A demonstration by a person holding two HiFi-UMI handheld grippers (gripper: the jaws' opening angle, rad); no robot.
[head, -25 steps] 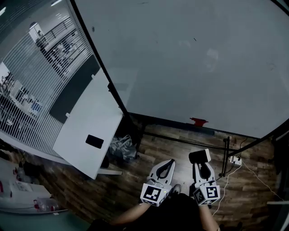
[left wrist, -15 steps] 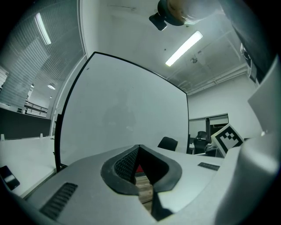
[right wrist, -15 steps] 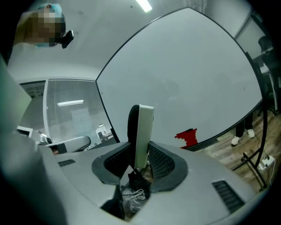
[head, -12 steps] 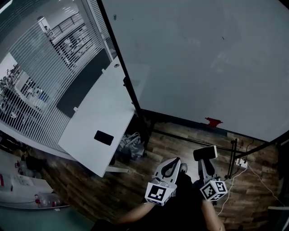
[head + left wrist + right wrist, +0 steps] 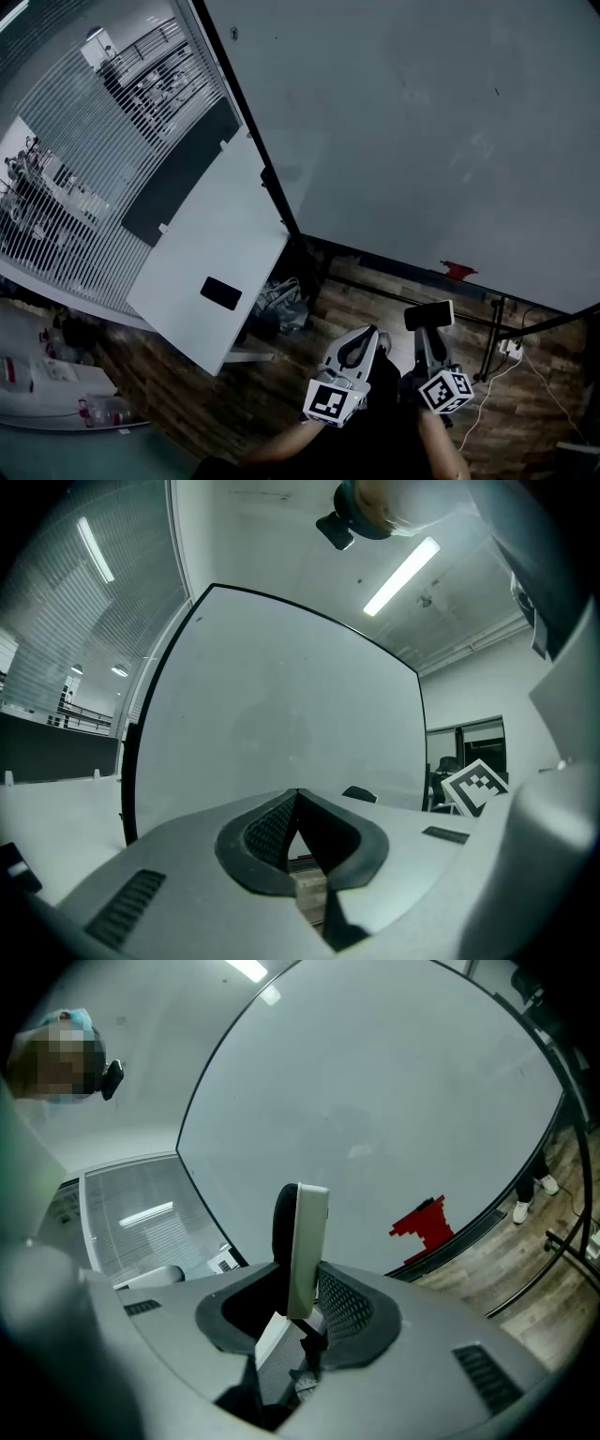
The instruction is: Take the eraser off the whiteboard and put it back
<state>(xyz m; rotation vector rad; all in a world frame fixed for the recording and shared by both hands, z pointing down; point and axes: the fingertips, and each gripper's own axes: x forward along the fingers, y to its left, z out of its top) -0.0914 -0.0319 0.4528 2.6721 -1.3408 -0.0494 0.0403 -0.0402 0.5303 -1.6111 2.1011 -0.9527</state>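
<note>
Right gripper [image 5: 298, 1309] of mine clamps the eraser [image 5: 302, 1241], long axis standing up out of its jaws, whiteboard [image 5: 375, 1101] straight ahead, while my clenched, empty left gripper [image 5: 367, 336] sits alongside.

- The eraser [image 5: 302, 1241], white-backed with a dark felt face, stood on edge, clamped between the jaws of the right gripper [image 5: 298, 1321].
- The whiteboard [image 5: 375, 1101], pale and dark-framed, stood ahead of that gripper, clear of the eraser.
</note>
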